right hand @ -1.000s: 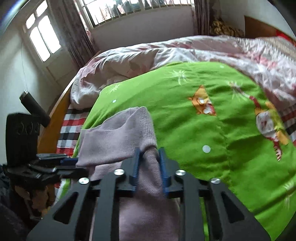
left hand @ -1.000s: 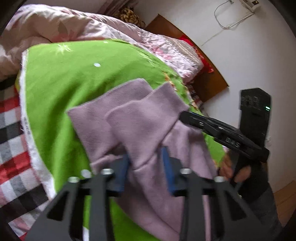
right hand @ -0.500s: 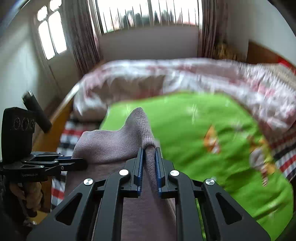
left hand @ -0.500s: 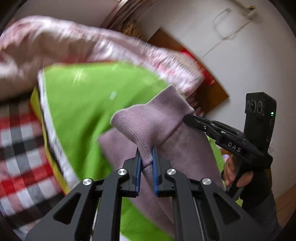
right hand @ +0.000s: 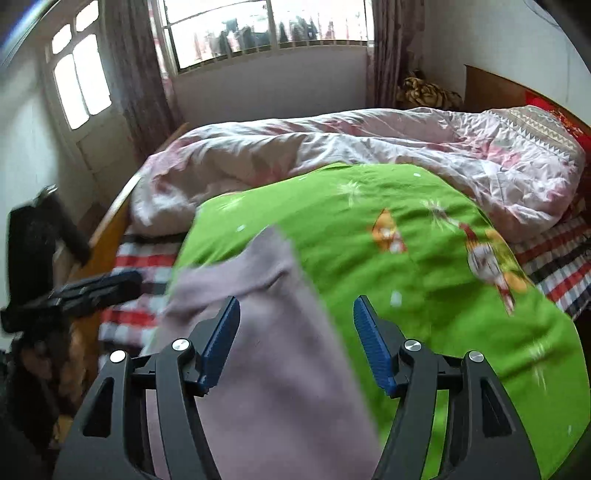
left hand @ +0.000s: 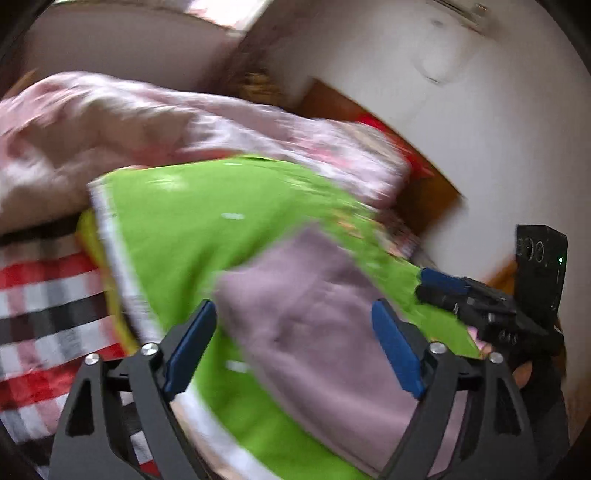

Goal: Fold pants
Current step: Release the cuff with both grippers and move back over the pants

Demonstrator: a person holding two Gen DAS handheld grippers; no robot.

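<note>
Pants: your mauve knit pants [right hand: 280, 354] lie flat on the green blanket, near its corner by the bed's side edge; edges blurred in both views.
Left hand-held gripper: your left hand-held gripper [left hand: 295, 354] has its blue pads [left hand: 192, 347] spread wide apart above the pants, gripping nothing.
Right hand-held gripper: your right hand-held gripper [right hand: 295, 343] is likewise spread wide, pads [right hand: 371, 345] on either side of the cloth's right edge, nothing between them clamped.
Green blanket: the green blanket [right hand: 424, 266], printed with cartoon figures, carries the pants.
Pink quilt: a crumpled pink quilt [right hand: 332, 155] lies bunched behind the blanket.
Checked sheet: a red, white and black checked sheet [left hand: 44, 302] shows beside the blanket.
Bed: the bed's wooden side rail [right hand: 110, 229] runs along your left.
Window: a barred window [right hand: 266, 29] stands beyond the bed.
</note>
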